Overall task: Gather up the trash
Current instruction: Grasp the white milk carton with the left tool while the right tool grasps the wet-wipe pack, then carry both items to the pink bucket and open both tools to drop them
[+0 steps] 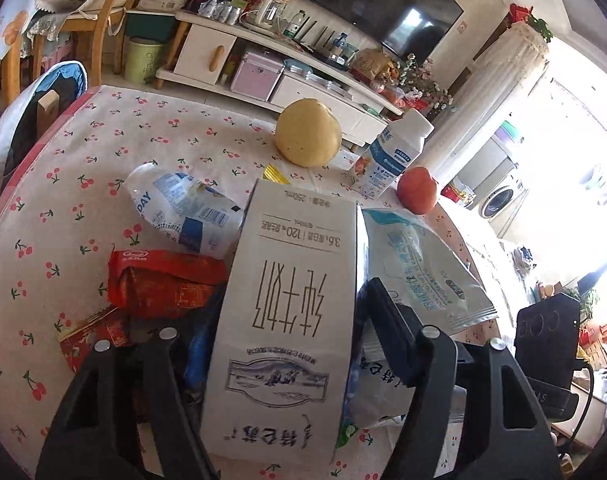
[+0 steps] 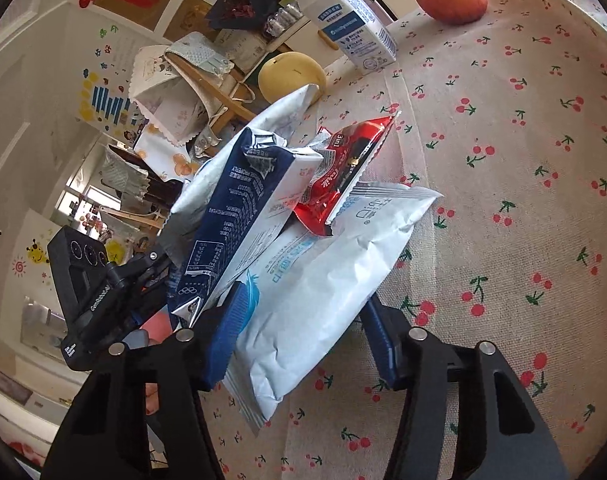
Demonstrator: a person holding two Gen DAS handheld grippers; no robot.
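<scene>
Left wrist view: the left gripper point(image 1: 287, 320) has its fingers clamped on an upright white milk carton point(image 1: 291, 300) standing between them on the cherry-print table point(image 1: 103, 140). Right wrist view: the right gripper point(image 2: 303, 328) squeezes a pale snack bag point(image 2: 323, 280) between blue pads point(image 2: 233, 320).

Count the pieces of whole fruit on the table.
2. A yellow pear sits at the far side of the table behind the pile of wrappers; a red apple sits near the far edge, just beyond the white bottle. The pile could hide more.
</scene>
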